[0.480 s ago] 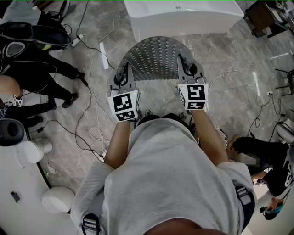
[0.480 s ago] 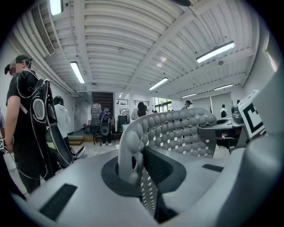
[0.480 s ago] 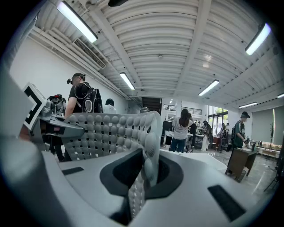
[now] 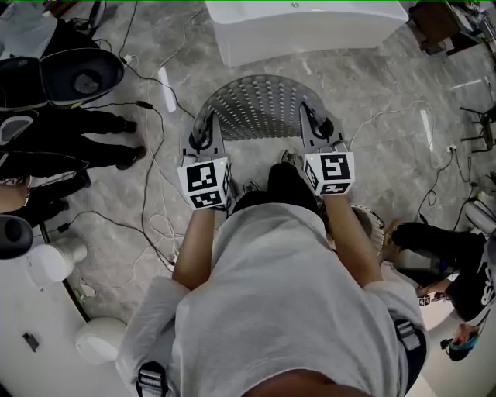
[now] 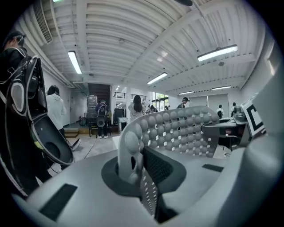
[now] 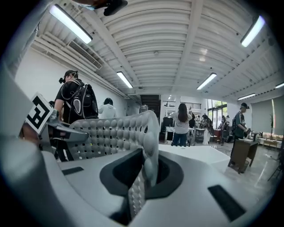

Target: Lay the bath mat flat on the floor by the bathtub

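A grey, perforated, bumpy bath mat [image 4: 260, 105] hangs in the air in front of me, bowed like an arch between both grippers. My left gripper [image 4: 203, 138] is shut on the mat's left edge [image 5: 133, 155]. My right gripper [image 4: 319, 124] is shut on its right edge [image 6: 146, 166]. The white bathtub [image 4: 306, 27] stands just beyond the mat at the top of the head view, and shows behind the mat as the bathtub [image 6: 199, 153] in the right gripper view. The floor under the mat is grey marble tile [image 4: 364, 93].
Cables [image 4: 151, 225] trail over the floor at the left. People [image 4: 70, 147] stand at the left, another person [image 4: 442, 256] at the right. A white round stool [image 4: 50, 260] and a second one [image 4: 97, 337] sit at lower left. Dark furniture [image 4: 434, 23] is at top right.
The mat and both grippers have shifted slightly toward the bathtub. My foot now shows between the grippers. The people at the left have moved.
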A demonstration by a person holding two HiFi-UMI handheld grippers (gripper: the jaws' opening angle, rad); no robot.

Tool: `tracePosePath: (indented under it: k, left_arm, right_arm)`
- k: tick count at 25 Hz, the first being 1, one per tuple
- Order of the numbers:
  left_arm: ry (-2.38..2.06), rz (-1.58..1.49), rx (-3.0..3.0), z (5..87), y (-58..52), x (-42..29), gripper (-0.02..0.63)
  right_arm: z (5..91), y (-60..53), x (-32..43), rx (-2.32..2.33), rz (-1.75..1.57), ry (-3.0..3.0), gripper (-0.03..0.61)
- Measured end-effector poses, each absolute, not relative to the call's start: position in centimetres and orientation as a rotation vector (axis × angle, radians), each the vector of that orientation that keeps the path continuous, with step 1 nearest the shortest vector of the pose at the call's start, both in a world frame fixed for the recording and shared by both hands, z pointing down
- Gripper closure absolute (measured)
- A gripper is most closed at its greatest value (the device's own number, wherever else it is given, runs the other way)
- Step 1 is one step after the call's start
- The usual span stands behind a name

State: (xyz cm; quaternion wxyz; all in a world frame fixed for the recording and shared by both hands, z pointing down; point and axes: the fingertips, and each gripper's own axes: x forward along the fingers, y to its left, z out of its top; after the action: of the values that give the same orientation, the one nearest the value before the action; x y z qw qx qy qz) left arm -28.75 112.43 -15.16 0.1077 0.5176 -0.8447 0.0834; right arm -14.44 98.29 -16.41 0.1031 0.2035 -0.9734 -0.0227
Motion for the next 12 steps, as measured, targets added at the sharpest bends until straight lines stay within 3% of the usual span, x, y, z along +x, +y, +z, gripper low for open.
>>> tracePosePath:
  k: [12]
  left_arm:
    - [-2.422, 0.291, 1.479, -12.7, 110.4, -31.8, 0.584]
  right_arm:
    - [-13.6, 95.9, -18.8, 0.461, -0.119, -2.819, 0.554]
